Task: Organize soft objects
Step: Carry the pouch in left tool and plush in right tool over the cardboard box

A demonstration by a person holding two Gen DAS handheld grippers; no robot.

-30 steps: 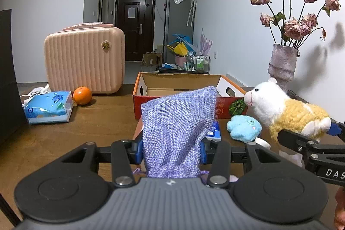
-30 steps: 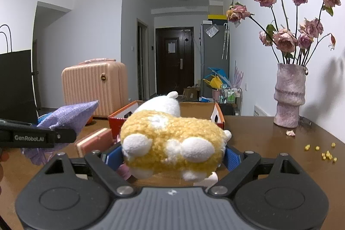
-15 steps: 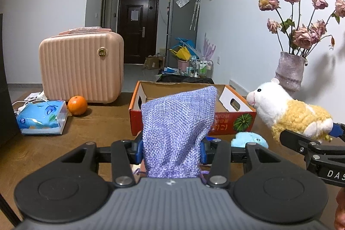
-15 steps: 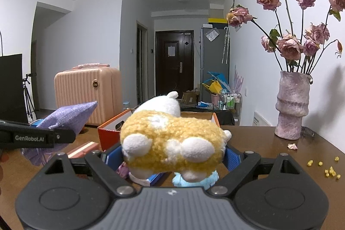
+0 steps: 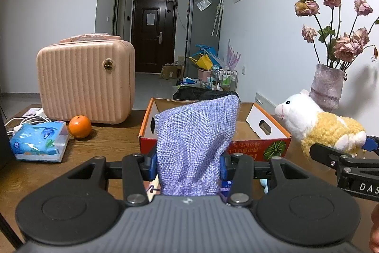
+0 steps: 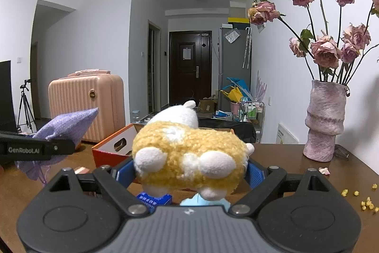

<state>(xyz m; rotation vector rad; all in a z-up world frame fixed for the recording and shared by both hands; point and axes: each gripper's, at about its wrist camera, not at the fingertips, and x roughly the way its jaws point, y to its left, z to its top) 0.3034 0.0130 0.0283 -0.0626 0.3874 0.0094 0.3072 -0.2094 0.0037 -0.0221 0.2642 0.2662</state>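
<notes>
1. The left gripper (image 5: 188, 164) is pinching a purple woven pouch (image 5: 196, 144) low on its body, so the loose top stands up and leans over instead of dangling. The blue pads dent the cloth on both sides.
2. The right gripper (image 6: 188, 173) is clamped on a yellow and white plush sheep (image 6: 189, 158) across its thick middle. The jaws stand wide only because the toy is bulky. The grip sits at the belly, probably so the toy stays balanced, with its head pointing away from the camera.
3. Both soft things are held up off the wooden counter (image 5: 111, 141), the sheep to the right of the pouch and apart from it.
4. An open cardboard box (image 5: 260, 132) with orange-red sides lies directly ahead of both grippers. Its top is open and it looks empty from here, so it is likely the place meant for the soft things.
5. Held this high, the pouch and sheep should pass over the box wall without snagging.
6. A small blue plush (image 6: 205, 202) and a blue carton (image 6: 154, 199) lie on the counter under the sheep; the plush is probably waiting its turn.
7. The pink case (image 5: 85, 81), orange (image 5: 80, 126) and tissue pack (image 5: 39, 141) sit to the left, clear of the path.
</notes>
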